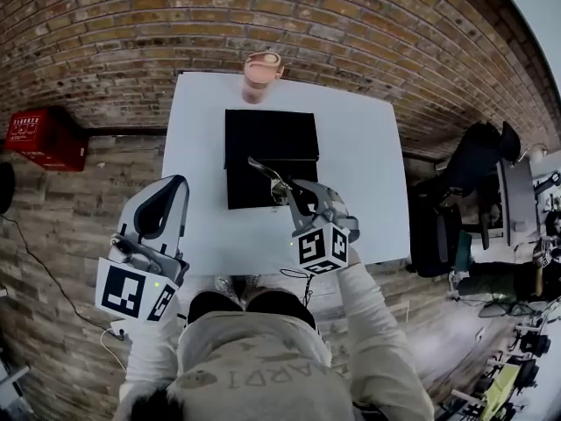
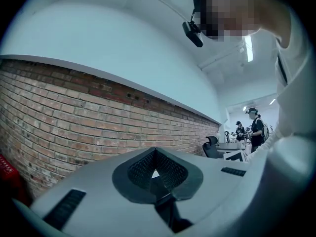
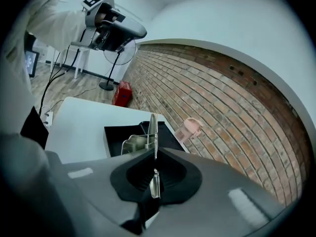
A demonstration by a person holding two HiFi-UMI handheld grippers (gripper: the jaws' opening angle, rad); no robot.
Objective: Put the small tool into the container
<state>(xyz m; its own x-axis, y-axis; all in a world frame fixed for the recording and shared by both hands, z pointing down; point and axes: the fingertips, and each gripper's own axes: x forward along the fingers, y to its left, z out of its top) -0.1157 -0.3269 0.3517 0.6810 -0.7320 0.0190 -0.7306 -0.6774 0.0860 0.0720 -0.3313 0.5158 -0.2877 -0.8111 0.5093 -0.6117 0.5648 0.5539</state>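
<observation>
Metal tin (image 3: 132, 143) is being contained in black tray (image 1: 263, 139). Above it, tool (image 1: 266, 173) is being clamped by fully closed right claw (image 3: 154, 157). Left claw (image 2: 155, 157) is being held closed, empty.

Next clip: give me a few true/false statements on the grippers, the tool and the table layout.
The right gripper is shut on a thin metal tool. True.
The left gripper holds the pink cup. False: its jaws are together on nothing, beside the table; the cup stands at the table's far edge.
The tool lies flat in the black tray. False: it is in the right gripper's jaws, over the tray.
A red crate stands by the brick wall. True.
</observation>
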